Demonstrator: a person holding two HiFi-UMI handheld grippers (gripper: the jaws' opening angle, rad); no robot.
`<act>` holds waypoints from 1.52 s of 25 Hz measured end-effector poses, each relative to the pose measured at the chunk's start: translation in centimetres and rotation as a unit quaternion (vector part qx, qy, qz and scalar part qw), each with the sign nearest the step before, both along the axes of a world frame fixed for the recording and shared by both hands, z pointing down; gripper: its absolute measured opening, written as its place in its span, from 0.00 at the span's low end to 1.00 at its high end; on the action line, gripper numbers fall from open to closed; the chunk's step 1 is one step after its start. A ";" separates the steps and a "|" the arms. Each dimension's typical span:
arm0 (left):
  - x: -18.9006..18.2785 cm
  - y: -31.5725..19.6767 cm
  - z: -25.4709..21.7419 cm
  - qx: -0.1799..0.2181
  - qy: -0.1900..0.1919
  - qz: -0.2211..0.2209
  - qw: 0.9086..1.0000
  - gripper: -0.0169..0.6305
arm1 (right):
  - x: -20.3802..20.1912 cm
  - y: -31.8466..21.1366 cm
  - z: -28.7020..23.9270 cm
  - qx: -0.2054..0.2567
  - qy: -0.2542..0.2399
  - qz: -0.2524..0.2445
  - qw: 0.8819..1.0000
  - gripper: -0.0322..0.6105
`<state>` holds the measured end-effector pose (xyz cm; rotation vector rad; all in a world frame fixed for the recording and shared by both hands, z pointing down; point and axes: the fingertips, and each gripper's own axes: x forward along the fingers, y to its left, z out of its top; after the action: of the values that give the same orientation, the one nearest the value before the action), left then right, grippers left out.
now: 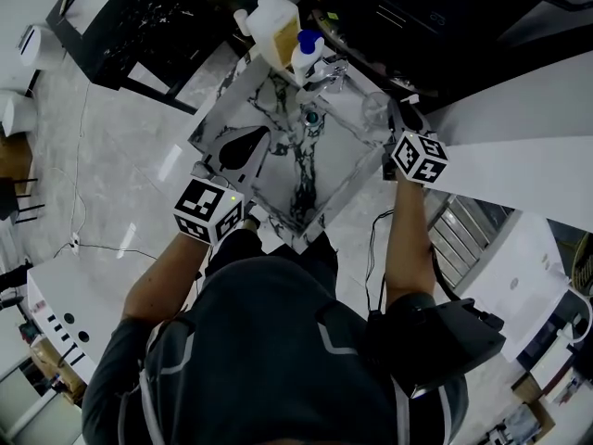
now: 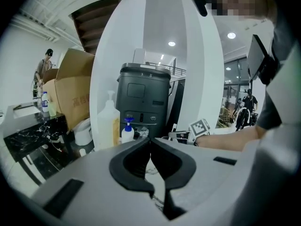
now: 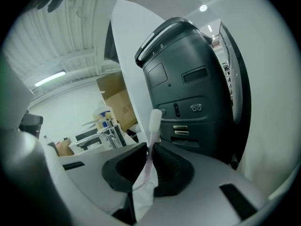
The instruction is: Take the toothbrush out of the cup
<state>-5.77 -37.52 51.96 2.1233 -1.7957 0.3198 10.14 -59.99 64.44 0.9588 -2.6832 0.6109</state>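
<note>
at the marble table's (image 1: 278, 170) right edge, the right gripper (image 3: 151, 150) pinches the toothbrush (image 3: 154, 121) upright between its fingers (image 3: 171, 166), likely for lifting; the left gripper (image 2: 150, 141) idles, fingers together, empty.

Dark grey short-sleeved shirt (image 1: 269, 360); left gripper (image 2: 150, 142), right gripper (image 3: 151, 149): grey shells, black jaws, black-white marker cubes (image 1: 208, 209).

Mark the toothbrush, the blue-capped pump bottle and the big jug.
Pale pink toothbrush (image 3: 154, 120): right gripper view, upper end above the jaws.
Small white pump bottle with blue cap (image 2: 127, 135): left gripper view, white body.
Tall translucent jug of yellow liquid (image 2: 107, 126): left gripper view, its body.
</note>
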 end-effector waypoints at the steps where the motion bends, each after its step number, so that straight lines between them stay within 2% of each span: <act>1: -0.1 0.1 0.0 0.000 -0.001 0.000 1.000 0.04 | 0.0 0.0 -0.2 0.000 -0.002 0.002 1.000 0.14; 8: -0.7 0.8 -1.7 0.012 0.001 0.008 1.000 0.04 | 0.4 0.6 -2.7 0.007 -0.012 0.017 1.000 0.14; 13: -0.1 0.6 -4.0 0.038 0.008 0.057 0.998 0.04 | 0.8 1.4 -6.7 0.038 -0.003 0.026 0.999 0.14; 18: -0.8 1.0 -5.6 0.048 0.015 0.079 0.996 0.04 | 0.2 4.1 -10.9 0.065 0.002 0.028 0.998 0.14; 28: -1.2 -0.4 -9.5 0.099 0.050 0.154 0.982 0.04 | 0.6 9.5 -20.0 0.127 0.028 0.054 0.990 0.14; 38: -2.3 -2.8 -15.2 0.149 0.053 0.171 0.972 0.04 | 3.4 13.9 -28.7 0.157 0.037 0.126 0.979 0.14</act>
<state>-8.11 -40.33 36.72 2.6093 -1.4885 0.0144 13.57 -46.05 35.78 1.3887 -2.6597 0.1892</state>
